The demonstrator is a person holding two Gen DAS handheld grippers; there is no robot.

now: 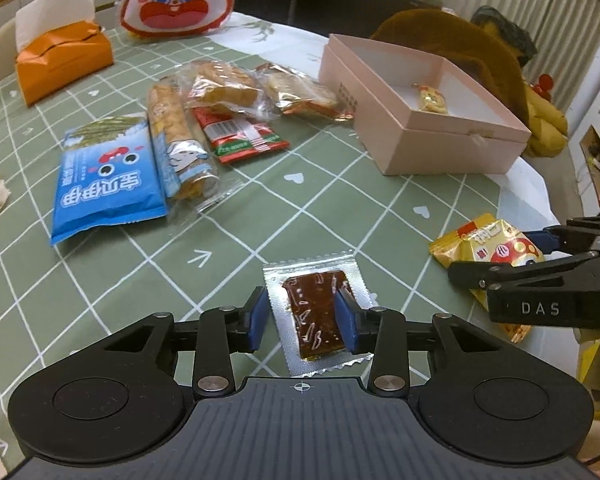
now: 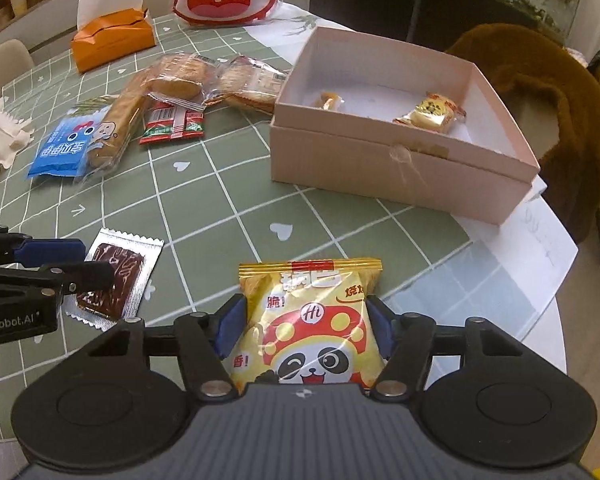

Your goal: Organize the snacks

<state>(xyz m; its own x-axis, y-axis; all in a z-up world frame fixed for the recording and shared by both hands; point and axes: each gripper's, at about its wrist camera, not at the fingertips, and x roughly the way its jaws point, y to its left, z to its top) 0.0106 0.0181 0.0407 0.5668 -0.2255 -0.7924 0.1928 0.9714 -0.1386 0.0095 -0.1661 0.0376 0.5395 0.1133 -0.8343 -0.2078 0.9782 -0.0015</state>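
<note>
Two snack packets were straddled, one by each gripper, on the green checked tablecloth. The silver sachet lay lengthwise between the fingers of the left gripper, its right pad touching and the left pad apart, so no grip was made. The yellow panda packet was pinched across its width by the right gripper, which was nearer the pink box lying ahead and to the right.
</note>
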